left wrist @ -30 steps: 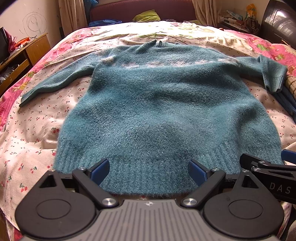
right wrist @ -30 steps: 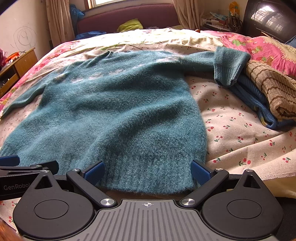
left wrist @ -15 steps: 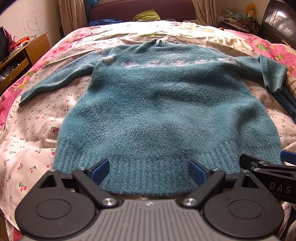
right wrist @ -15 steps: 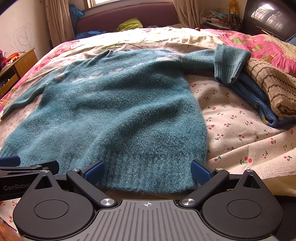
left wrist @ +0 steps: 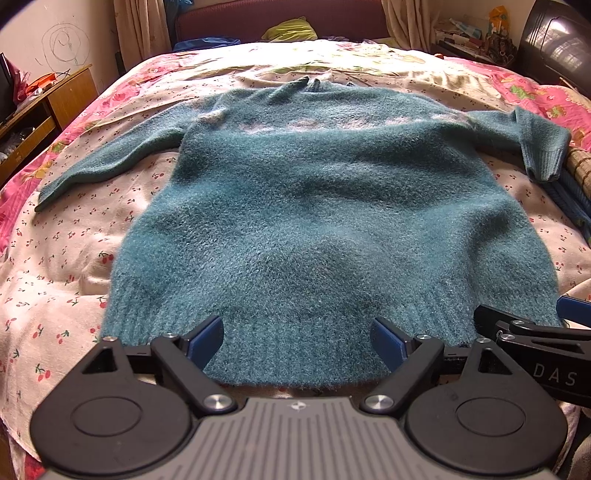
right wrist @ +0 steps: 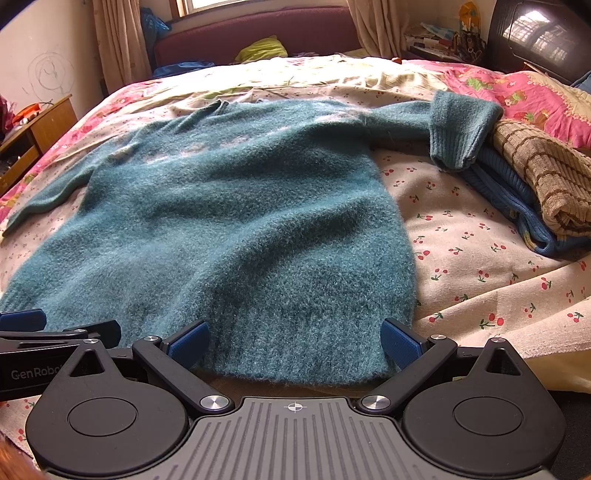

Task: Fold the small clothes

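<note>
A fuzzy teal sweater [left wrist: 325,221] lies flat on the bed, front down the middle, with both sleeves spread out. Its right sleeve cuff [right wrist: 458,133] rests on a pile of folded clothes. My left gripper [left wrist: 297,334] sits at the hem's left part; its jaws are closing, the ribbed hem lies between them, and the blue pads stand apart from the knit. My right gripper [right wrist: 293,339] is open over the sweater's [right wrist: 240,229] right hem corner. Each gripper shows at the edge of the other's view.
The bed sheet [left wrist: 55,251] has a cherry print, with a pink floral quilt around it. Folded blue and brown-checked clothes [right wrist: 535,192] are stacked at the right. A wooden cabinet [left wrist: 44,107] stands to the left and a maroon headboard [left wrist: 277,18] at the far end.
The left gripper's fingers have drawn slightly closer together. The sweater and the right gripper have not moved.
</note>
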{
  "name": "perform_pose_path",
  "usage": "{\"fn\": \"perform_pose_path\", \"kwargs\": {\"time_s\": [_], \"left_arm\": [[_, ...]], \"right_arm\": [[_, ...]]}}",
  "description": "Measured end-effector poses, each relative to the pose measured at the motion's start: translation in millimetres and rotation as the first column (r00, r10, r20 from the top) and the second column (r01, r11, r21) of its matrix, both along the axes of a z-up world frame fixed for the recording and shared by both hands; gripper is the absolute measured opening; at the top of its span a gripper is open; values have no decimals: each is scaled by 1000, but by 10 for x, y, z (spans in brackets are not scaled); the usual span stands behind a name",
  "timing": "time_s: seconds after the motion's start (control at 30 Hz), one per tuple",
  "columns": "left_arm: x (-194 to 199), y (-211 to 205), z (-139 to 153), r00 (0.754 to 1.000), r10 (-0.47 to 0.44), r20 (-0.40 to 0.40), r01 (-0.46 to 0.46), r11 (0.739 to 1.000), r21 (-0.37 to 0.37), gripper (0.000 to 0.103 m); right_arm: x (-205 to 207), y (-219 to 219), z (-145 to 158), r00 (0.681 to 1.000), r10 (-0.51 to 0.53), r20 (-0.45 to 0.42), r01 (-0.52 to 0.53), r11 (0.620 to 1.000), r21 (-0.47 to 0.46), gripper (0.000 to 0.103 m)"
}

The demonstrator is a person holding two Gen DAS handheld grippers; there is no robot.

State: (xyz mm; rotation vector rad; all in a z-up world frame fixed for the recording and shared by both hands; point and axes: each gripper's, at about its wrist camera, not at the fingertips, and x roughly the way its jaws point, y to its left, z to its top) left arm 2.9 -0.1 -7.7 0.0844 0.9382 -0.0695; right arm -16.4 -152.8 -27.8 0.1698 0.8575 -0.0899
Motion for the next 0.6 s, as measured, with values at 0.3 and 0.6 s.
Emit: {"fn": "perform_pose_path", "kwargs": {"time_s": [0.3,0.6], "left_arm": [[3,3,-10,1000,1,-3,-1,1000,0,95],[6,17,-13,1000,2,-6,-2,1000,-7,95]], "right_arm": [[3,3,-4,1000,0,-4,0,1000,1,100],[11,4,-5,1000,0,-5,0,1000,-6,100]]}}
